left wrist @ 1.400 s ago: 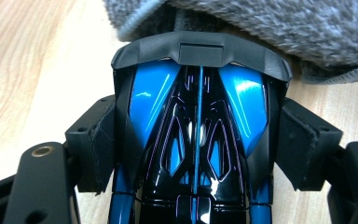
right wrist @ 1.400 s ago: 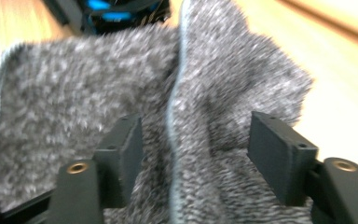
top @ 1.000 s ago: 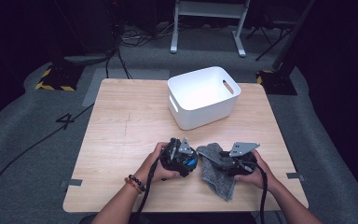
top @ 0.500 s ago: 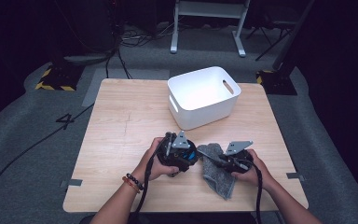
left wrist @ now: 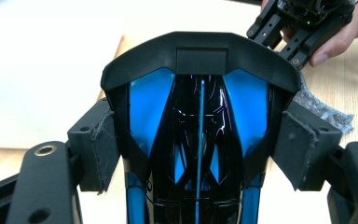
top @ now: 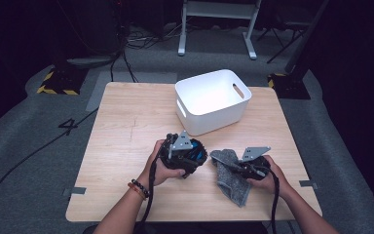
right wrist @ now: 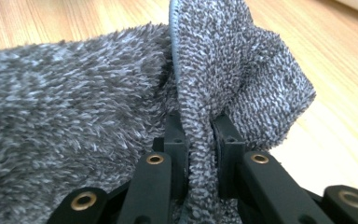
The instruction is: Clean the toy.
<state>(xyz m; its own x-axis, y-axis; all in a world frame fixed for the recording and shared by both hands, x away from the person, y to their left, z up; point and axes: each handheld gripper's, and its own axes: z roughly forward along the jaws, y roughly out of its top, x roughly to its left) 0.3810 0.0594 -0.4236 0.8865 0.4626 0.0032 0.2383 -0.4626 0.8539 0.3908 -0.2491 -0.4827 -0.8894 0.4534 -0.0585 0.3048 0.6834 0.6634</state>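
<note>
Wooden worktop (top: 126, 126): left tongs (left wrist: 200, 154) clamped a glossy black-and-blue object (left wrist: 198, 116); right tongs (right wrist: 198, 140) pinched a grey cloth (right wrist: 98, 154). Likely wiping step; next, bring cloth onto object.

left gripper (top: 195, 157) clamped, right gripper (right wrist: 198, 140) pinched tight, hands low

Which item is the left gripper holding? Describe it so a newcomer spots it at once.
Start at the white bin on the wooden table. Just in front of it, the left gripper clamps a glossy black-and-blue object. Unlike the fuzzy grey cloth beside it, it is hard and shiny.
</note>
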